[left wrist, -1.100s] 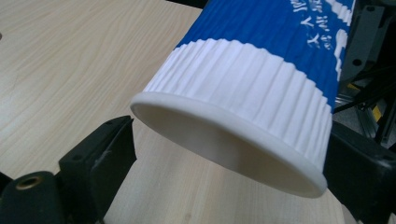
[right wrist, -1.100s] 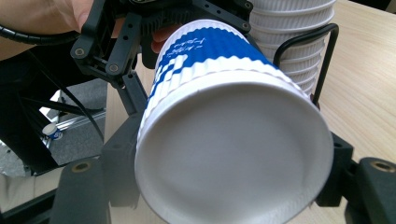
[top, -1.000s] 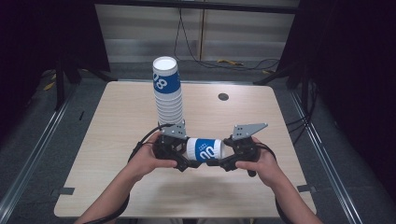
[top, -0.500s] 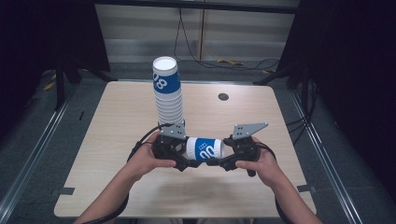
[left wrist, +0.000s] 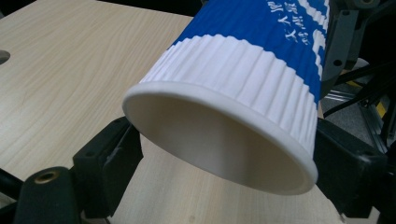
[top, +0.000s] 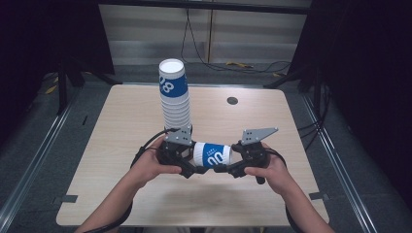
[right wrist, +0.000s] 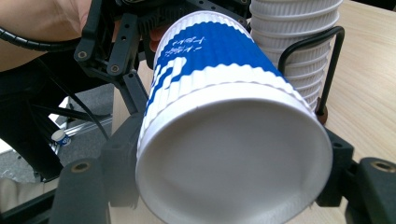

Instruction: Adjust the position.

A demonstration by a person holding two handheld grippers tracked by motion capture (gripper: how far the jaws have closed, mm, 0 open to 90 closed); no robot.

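A blue and white ribbed paper cup (top: 214,155) lies level in the air between my two grippers, over the near part of the table (top: 121,126). My right gripper (top: 226,167) is shut on its closed bottom end (right wrist: 233,154), one jaw on each side. My left gripper (top: 196,166) is at the open mouth (left wrist: 219,140). Its jaws have just been closing and now flank the rim closely, but I see no squeeze on it. A tall stack of the same cups (top: 174,97) stands just behind the left gripper.
The stack (right wrist: 294,42) is close behind the held cup, with a black cable looping in front of it. A round hole (top: 232,101) sits in the tabletop at the far right. Dark stands and cables ring the table.
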